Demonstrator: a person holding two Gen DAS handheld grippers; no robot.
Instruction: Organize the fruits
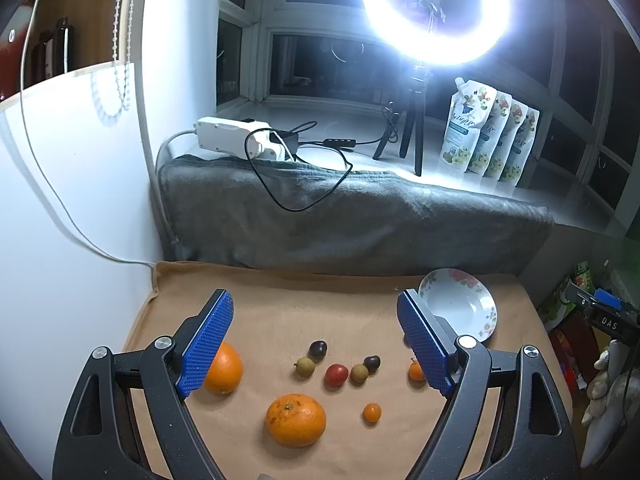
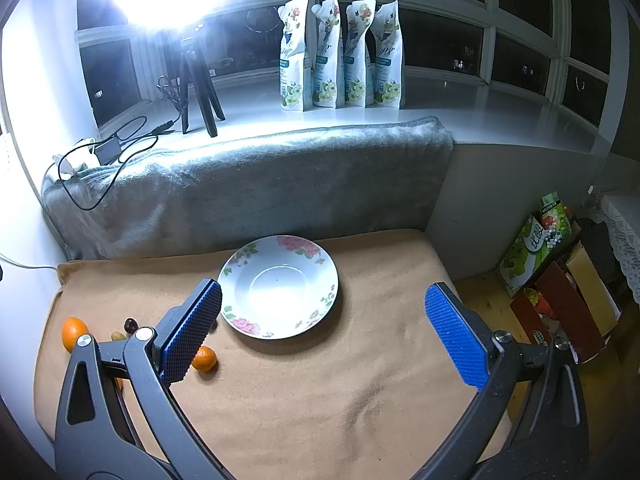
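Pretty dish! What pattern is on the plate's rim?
Pink roses with green leaves on the white plate; clearest in the right wrist view.

small orange (image 1: pixel 416 371) half behind jaw, dark fruit (image 2: pixel 131 325) partly hidden

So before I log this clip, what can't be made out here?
- Left wrist view: an orange and a small orange fruit are each half hidden behind the left jaws' blue pads.
- Right wrist view: most fruit sits behind the right gripper's left arm.
- Both views: ring light glare washes out the window.
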